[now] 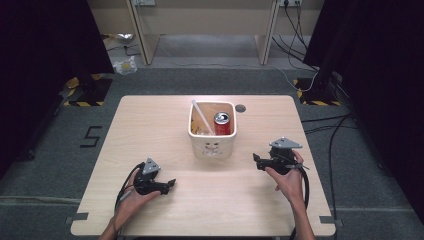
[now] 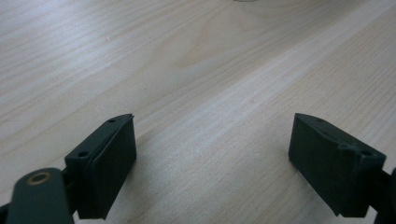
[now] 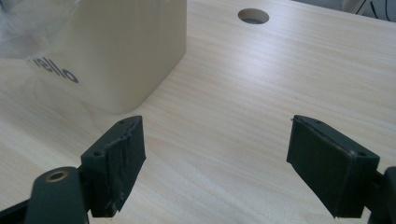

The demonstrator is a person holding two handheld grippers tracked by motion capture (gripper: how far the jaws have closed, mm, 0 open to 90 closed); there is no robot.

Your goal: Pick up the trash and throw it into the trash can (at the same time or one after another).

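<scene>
we see a cream box (image 1: 212, 142) in the middle of the tabletop (image 1: 150, 125). a red can (image 1: 222, 123) and a white straw (image 1: 202, 116) stand inside it. the left hand-held gripper (image 1: 169, 185) is at 7 o'clock from the box, well apart from it, with its jaws wide apart and nothing between them. the right hand-held gripper (image 1: 256, 159) is at 4 o'clock, near the box, and its jaws are wide apart too. a round hole (image 3: 253, 16) sits in the tabletop past the box.
</scene>
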